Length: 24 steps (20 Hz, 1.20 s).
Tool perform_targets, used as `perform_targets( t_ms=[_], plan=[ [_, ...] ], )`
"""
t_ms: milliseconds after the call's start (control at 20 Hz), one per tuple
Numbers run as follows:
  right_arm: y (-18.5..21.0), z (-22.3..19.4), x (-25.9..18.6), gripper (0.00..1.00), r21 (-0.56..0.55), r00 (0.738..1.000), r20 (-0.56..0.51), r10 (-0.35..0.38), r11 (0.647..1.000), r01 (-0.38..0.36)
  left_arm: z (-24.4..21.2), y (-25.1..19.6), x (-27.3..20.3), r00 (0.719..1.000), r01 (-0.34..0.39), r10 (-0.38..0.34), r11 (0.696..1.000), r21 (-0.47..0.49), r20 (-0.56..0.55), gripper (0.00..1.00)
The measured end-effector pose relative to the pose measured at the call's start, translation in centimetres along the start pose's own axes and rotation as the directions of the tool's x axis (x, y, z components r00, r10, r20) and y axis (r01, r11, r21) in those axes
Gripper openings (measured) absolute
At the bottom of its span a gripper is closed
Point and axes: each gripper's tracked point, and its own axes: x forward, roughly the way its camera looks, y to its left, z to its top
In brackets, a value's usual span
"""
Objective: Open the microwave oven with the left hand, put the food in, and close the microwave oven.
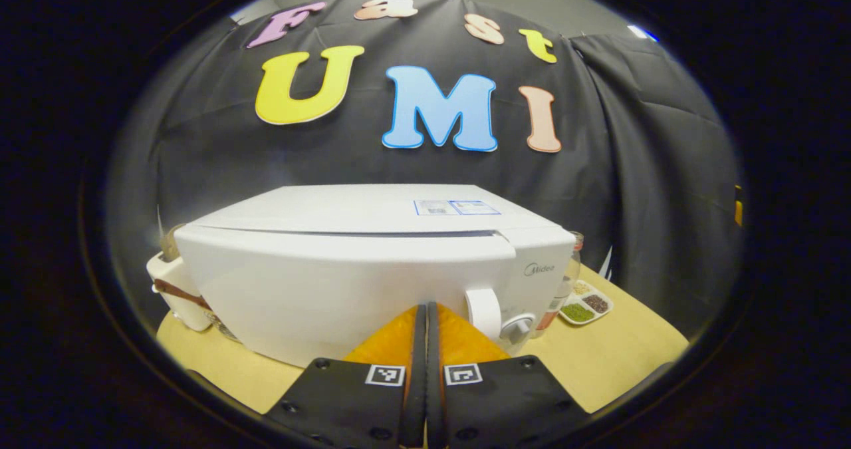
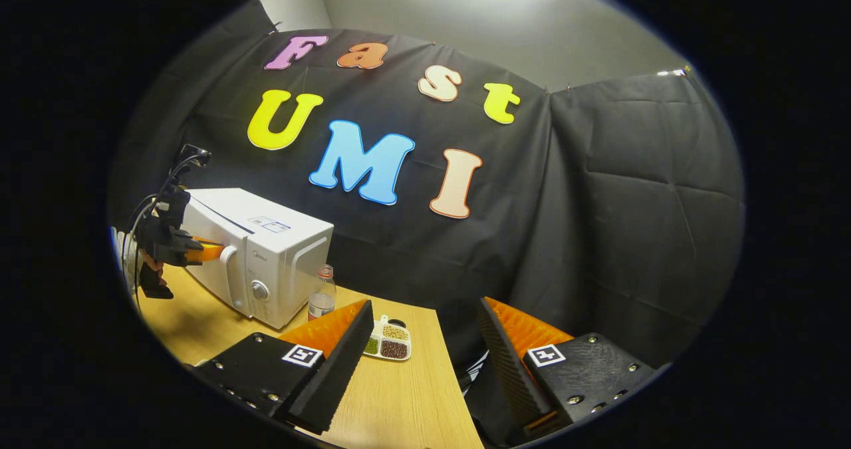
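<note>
Up close, the left gripper (image 1: 425, 312) has its two fingers pressed together with nothing between them, their tips right at the front of the white microwave oven (image 1: 372, 269), just beside the pale door handle (image 1: 483, 310) and the round knob (image 1: 517, 329). From the right gripper view the same tool (image 2: 203, 253) appears at the oven's (image 2: 256, 253) front face, level with the handle (image 2: 229, 273), so it seems placed there to work the door; whether it touches the handle I cannot tell. The door looks shut, which suggests the opening step is only beginning. The right gripper (image 2: 425, 342) hangs well apart from the oven, over the near end of the wooden table (image 2: 412, 402), fingers spread wide and holding nothing, probably waiting out of the door's swing. Near the oven's right side stand a small clear bottle (image 2: 322, 293) and a white divided dish of grains and beans (image 2: 389, 346); that dish is likely the food to be put inside, though this is a judgement. It lies on the table just ahead of the right gripper's fingers, within easy reach once the door opens.
</note>
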Motion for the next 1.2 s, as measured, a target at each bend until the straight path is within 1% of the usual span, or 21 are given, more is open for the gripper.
perform_targets(
  t_ms=[100,200,250,300,450,500,600,750,900,1000,1050,1200],
  plan=[
    [0.1,-0.5,0.2,0.96,0.011,1.000,-0.010,0.001,1.000,-0.001,0.0,0.0,0.1,1.000,0.007,-0.007,1.000,-0.010,0.005,0.08],
    [0.5,-0.6,0.4,0.96,0.029,1.000,-0.017,0.014,1.000,-0.013,0.2,0.1,0.4,1.000,0.008,-0.008,1.000,0.010,0.012,0.09],
    [0.7,-0.6,0.5,0.96,0.035,1.000,-0.018,0.020,0.999,-0.019,0.7,0.5,0.9,1.000,-0.017,0.017,0.999,0.034,0.024,0.08],
    [1.1,-0.5,0.5,0.96,0.042,0.999,-0.017,0.028,0.999,-0.027,-0.2,0.1,0.8,1.000,-0.006,0.006,1.000,0.028,-0.017,0.07],
    [2.0,0.3,0.2,0.96,0.061,0.999,0.002,0.050,0.997,-0.050,0.4,-0.2,0.9,0.999,-0.023,0.024,0.999,0.034,-0.028,0.07],
    [2.4,0.5,0.1,0.96,0.065,0.998,0.009,0.055,0.996,-0.055,0.9,-0.8,0.3,1.000,-0.011,0.012,0.999,0.036,-0.019,0.08],
    [3.0,1.2,-0.2,0.96,0.077,0.998,0.026,0.062,0.995,-0.064,2.5,-1.4,-1.8,1.000,0.008,-0.008,1.000,0.027,0.023,0.07],
    [4.5,2.0,-1.0,0.96,0.118,0.996,0.033,0.082,0.989,-0.085,4.8,-0.8,-6.0,0.997,-0.010,0.008,1.000,0.025,0.083,0.07],
    [6.4,3.1,-2.1,0.96,0.181,0.994,0.046,0.101,0.978,-0.108,7.1,0.3,-10.9,0.989,-0.042,0.032,0.997,0.070,0.141,0.07],
    [8.2,3.7,-2.8,0.96,0.193,0.991,0.058,0.116,0.973,-0.126,8.8,1.0,-14.4,0.981,-0.064,0.043,0.992,0.106,0.190,0.09],
    [8.8,3.9,-3.1,0.96,0.194,0.991,0.062,0.121,0.972,-0.131,9.6,1.4,-16.2,0.976,-0.076,0.050,0.990,0.117,0.211,0.08],
    [11.2,4.9,-4.4,0.96,0.217,0.985,0.081,0.150,0.962,-0.165,11.8,2.1,-20.9,0.959,-0.102,0.062,0.986,0.132,0.278,0.08]
  ],
)
